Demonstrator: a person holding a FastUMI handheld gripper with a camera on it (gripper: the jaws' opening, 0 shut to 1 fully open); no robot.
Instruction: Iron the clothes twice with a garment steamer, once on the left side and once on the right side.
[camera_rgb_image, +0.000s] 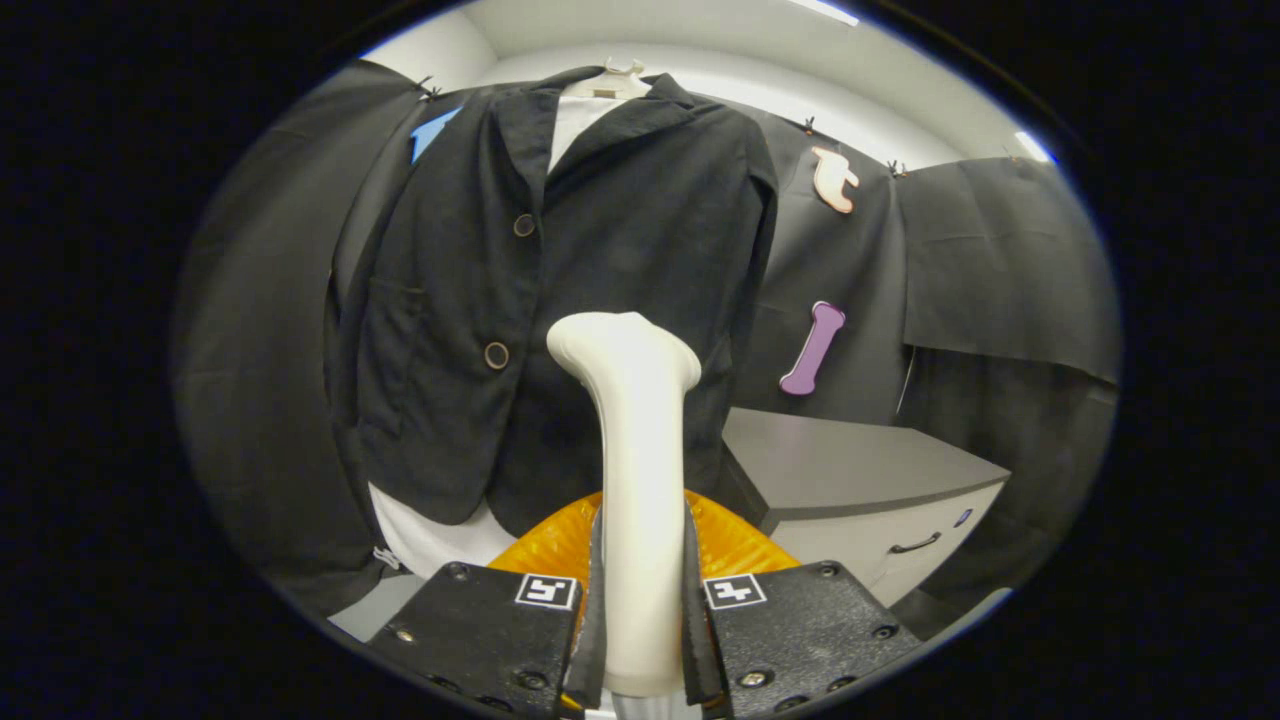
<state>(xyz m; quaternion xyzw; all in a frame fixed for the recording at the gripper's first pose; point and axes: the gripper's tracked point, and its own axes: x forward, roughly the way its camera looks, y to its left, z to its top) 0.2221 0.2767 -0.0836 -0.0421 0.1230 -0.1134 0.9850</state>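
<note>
2 fingers of my gripper (640, 610) clamp the steamer (632, 480); I glide its head flat down the jacket (560, 300).

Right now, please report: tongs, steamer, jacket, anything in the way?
Tongs shut on steamer handle. Steamer head up, near the front of the black jacket; contact unclear. Grey cabinet off beside the jacket, not in the way.

Setting: a recording booth, not a home. Black cloth (1000, 250) is pinned up as walls under a white ceiling (720, 60) with strip lights. My jacket (600, 250) hangs on a form before it; a grey drawer cabinet (860, 470) stands beside.
</note>
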